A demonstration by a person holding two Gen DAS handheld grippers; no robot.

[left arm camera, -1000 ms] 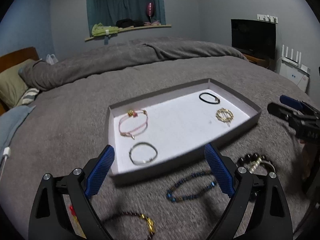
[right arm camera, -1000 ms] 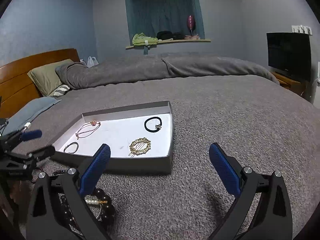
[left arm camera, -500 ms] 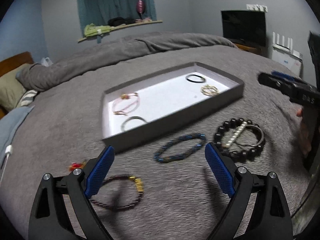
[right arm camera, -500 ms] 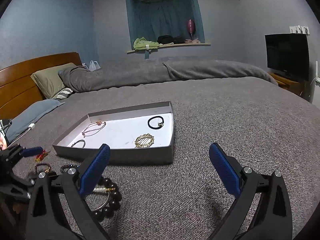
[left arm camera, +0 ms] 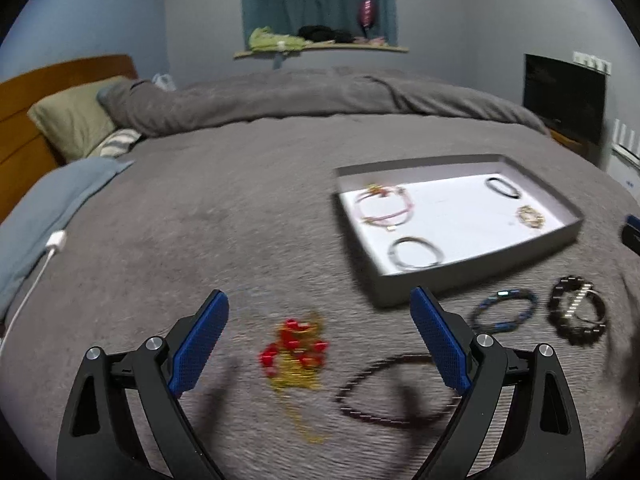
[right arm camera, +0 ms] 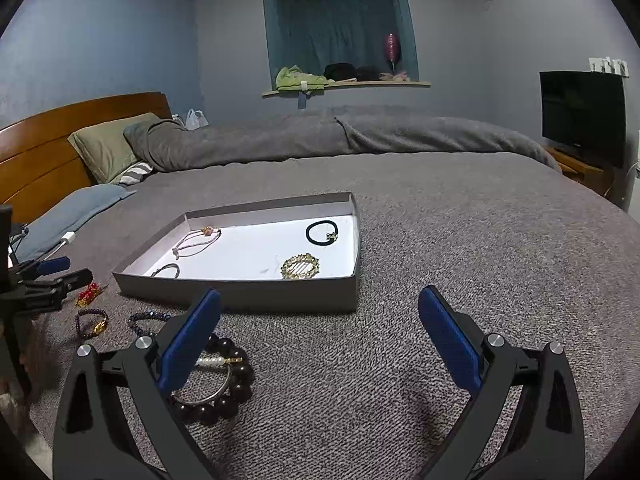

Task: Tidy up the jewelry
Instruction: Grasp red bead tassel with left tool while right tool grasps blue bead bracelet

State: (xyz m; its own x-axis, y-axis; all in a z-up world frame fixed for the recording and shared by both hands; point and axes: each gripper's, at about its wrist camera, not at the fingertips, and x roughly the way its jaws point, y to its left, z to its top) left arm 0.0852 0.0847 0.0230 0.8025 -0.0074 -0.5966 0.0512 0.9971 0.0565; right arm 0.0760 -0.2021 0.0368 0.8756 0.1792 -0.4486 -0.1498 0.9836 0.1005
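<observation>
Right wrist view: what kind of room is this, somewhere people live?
Most likely a home bedroom. The work goes on atop a large bed with a wooden headboard and a pillow, and a dark television stands by the wall.

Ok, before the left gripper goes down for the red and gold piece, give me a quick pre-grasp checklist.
1. Left gripper open and empty: ok.
2. Red and gold piece between the fingers' line, on the blanket: ok.
3. Dark bead bracelet apart from it: ok, though close.
4. Trailing gold chain's lie: cannot tell, blurred.
5. Tray has bare floor for it: ok.
6. Right gripper open, out of the way: ok.
</observation>
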